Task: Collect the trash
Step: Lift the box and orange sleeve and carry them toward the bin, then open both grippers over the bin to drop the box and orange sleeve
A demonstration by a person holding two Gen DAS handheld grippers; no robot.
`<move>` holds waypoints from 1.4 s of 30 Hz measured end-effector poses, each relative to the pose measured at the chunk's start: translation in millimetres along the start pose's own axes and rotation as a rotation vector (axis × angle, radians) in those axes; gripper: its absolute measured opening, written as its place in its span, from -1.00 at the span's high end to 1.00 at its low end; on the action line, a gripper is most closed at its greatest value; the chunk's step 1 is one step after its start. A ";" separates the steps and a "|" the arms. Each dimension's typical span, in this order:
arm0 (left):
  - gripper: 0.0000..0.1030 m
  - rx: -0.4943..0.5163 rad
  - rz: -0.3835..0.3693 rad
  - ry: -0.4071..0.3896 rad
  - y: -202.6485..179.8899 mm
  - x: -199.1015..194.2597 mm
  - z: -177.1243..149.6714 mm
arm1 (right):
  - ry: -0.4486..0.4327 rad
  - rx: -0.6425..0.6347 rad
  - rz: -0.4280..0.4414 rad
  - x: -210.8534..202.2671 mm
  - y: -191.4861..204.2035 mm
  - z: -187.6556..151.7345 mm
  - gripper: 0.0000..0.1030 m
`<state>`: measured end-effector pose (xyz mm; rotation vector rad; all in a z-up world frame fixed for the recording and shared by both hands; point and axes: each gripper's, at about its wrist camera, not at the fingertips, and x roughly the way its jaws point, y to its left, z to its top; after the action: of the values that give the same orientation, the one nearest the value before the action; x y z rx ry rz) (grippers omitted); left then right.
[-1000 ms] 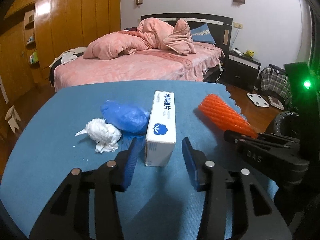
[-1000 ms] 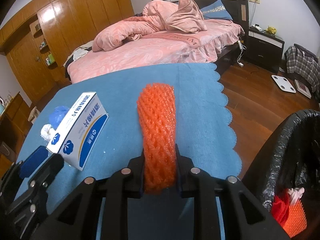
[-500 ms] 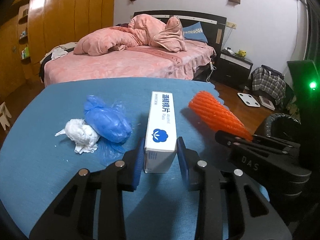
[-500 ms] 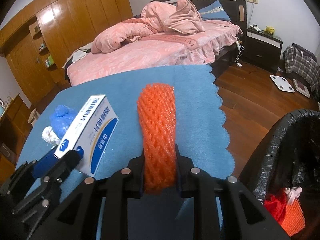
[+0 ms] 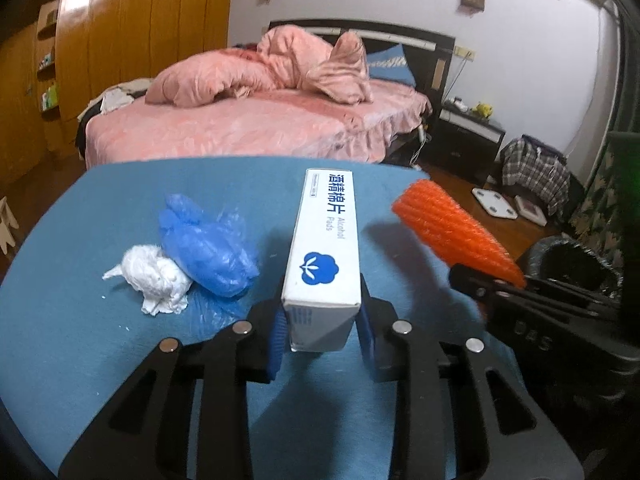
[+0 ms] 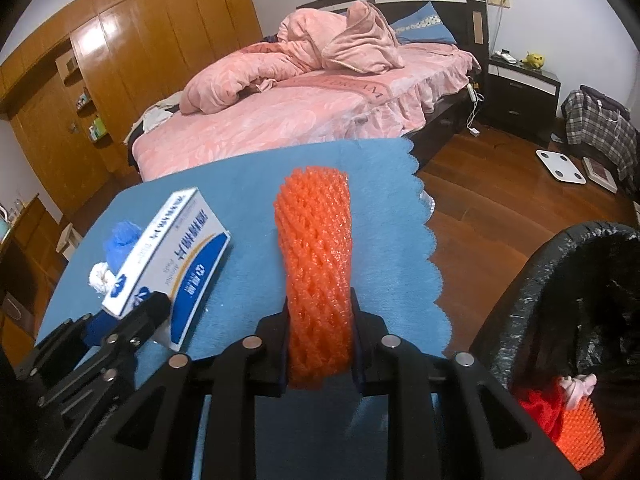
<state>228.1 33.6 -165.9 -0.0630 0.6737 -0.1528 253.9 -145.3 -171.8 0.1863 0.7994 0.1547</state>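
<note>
Left gripper [image 5: 322, 332]: jaws closing, pinching the near end of the white box [image 5: 326, 252] above the blue cloth [image 5: 80, 320]. Right gripper [image 6: 320, 344]: jaws clamped on the orange foam net [image 6: 316, 256], beside the black bin [image 6: 540, 280].

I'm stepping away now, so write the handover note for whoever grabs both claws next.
Left claw: jaws closing around the near end of the white alcohol pads box, which looks lifted off the blue cloth.
Right claw: shut on the orange foam net sleeve, held above the cloth.
Bin: black-lined, to the right of the table, already holding another orange net and some red and pink scraps.
On the cloth: the crumpled blue plastic and the white paper wad, touching each other.
Left to do: drop the sleeve and the box into the bin, then fetch the plastic and the wad.
</note>
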 end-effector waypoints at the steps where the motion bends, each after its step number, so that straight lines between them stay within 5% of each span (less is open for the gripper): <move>1: 0.43 0.006 0.000 -0.013 -2.7 -6.7 0.0 | -0.007 0.000 0.003 -4.3 -0.6 0.6 0.56; 21: 0.43 0.043 0.005 -0.075 -27.5 -80.5 0.9 | -0.126 -0.008 0.046 -98.9 -21.1 -9.0 0.55; 42: 0.43 0.209 -0.247 -0.105 -166.3 -104.4 -1.8 | -0.237 0.137 -0.153 -206.0 -139.3 -42.7 0.55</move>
<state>126.5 -113.7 -85.0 0.0467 0.5408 -0.4535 90.7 -319.0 -88.7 0.2670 0.5851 -0.0667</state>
